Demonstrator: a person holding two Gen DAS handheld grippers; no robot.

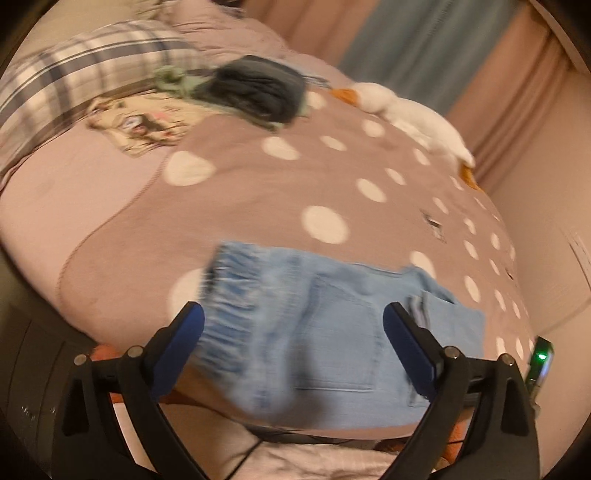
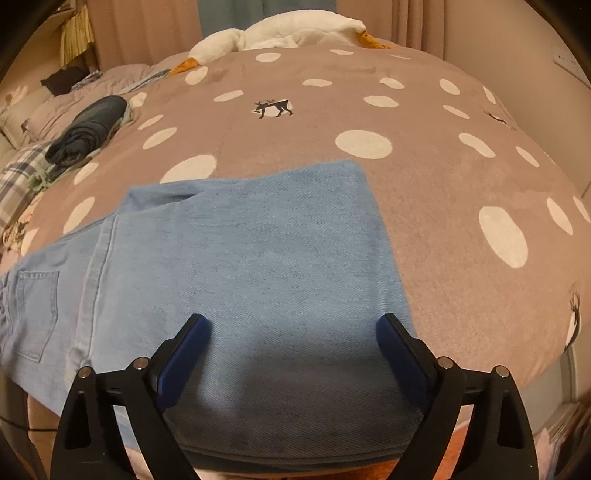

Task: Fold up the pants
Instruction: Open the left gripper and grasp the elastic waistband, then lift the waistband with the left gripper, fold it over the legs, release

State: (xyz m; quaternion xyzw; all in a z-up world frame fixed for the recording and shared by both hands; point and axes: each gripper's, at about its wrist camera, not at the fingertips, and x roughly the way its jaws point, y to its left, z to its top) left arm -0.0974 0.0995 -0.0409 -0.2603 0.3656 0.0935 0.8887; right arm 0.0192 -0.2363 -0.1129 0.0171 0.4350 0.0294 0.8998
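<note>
1. Pants (image 1: 314, 332), light blue denim, lie folded on a spotted blanket (image 1: 240, 206) near its front edge in the left wrist view. The picture is blurred. The gathered waistband sits at the left and a back pocket faces up. The left gripper (image 1: 293, 332) hangs over them with its jaws spread wide and nothing pinched; the blue pads (image 1: 181, 347) stand apart above the cloth. Farther back lie a dark folded garment (image 1: 255, 92), a plaid pillow (image 1: 74, 74) and a white plush goose (image 1: 406, 110).

2. In the right wrist view the pants (image 2: 240, 266) spread flat on the blanket (image 2: 461, 184), the folded leg end toward the middle and a pocket at the far left. The right gripper (image 2: 293, 350) stands over the near edge, jaws released and wide, gripping nothing. The dark garment (image 2: 92, 125) lies at the left, the goose (image 2: 277, 33) at the back.
</note>
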